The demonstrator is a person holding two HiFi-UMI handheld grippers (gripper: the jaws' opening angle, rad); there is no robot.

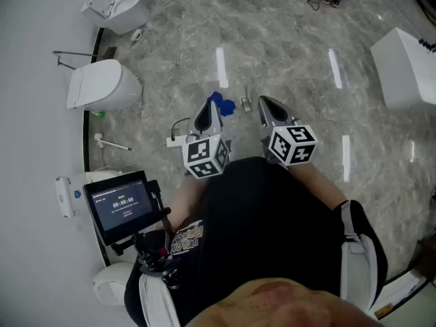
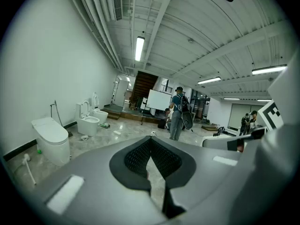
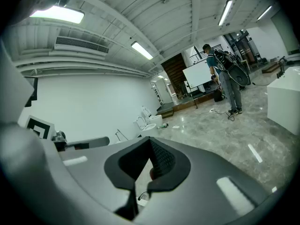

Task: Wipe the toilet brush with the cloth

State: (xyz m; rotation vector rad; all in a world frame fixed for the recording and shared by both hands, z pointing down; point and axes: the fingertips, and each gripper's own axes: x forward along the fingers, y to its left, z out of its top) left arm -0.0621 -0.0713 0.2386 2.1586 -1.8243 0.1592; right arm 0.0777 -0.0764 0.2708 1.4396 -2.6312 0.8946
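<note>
The person holds both grippers out in front at about waist height, side by side and tilted slightly downward over the marble floor (image 1: pixel 286 39). The left gripper (image 1: pixel 206 114) has its fingers (image 2: pixel 136 159) pressed together at the tips with nothing between them. The right gripper (image 1: pixel 267 107) is the same: its fingers (image 3: pixel 162 159) are pressed together on nothing.

The blue cloth (image 1: pixel 222 105) lies crumpled on the floor just past the tip of the left gripper, not touched by either one. The white toilet brush (image 1: pixel 109 142) lies flat on the floor well off to the person's left, near the wall, between a white toilet (image 1: pixel 102 85) and a small screen on a stand (image 1: pixel 122 203). It is well apart from the cloth and from both grippers.
</note>
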